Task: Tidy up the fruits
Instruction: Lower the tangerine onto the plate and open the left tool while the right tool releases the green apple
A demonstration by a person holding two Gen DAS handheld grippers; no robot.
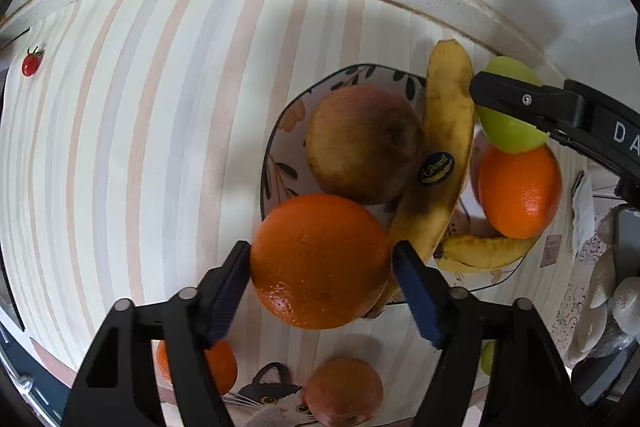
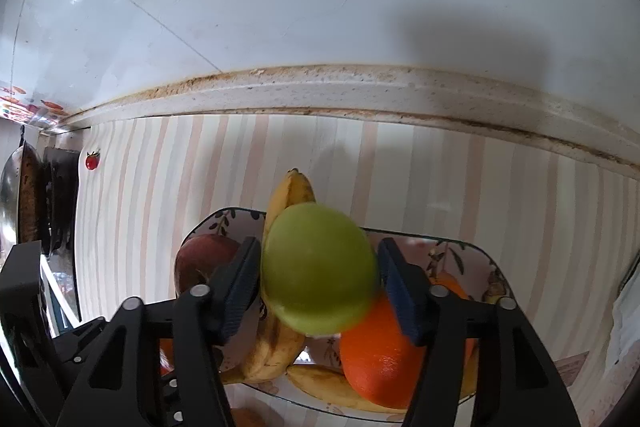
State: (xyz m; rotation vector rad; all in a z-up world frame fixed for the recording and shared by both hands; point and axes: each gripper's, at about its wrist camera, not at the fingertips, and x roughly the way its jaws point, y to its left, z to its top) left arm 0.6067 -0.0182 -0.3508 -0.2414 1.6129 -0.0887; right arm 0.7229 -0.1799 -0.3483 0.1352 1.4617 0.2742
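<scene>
I had the left claw (image 1: 321, 263) clamped on an orange (image 1: 320, 261), its blue pads (image 1: 226, 297) pressed to both sides of the fruit, held above the near rim of the bowl (image 1: 280, 131). Ahead of that claw, in the bowl, lay a brownish apple (image 1: 362, 143), a banana (image 1: 444, 155) with a dark sticker, and a second orange (image 1: 520, 191) off to the right. My right claw (image 2: 318, 273) gripped a green apple (image 2: 318, 267) between its pads (image 2: 240, 287), just over the bowl (image 2: 492, 267); beneath it sat the orange (image 2: 380, 363) and bananas (image 2: 276, 347), with the red apple (image 2: 204, 259) to its left. Under the left claw, more fruit (image 1: 344, 391) rested on the striped cloth (image 1: 140, 147).
</scene>
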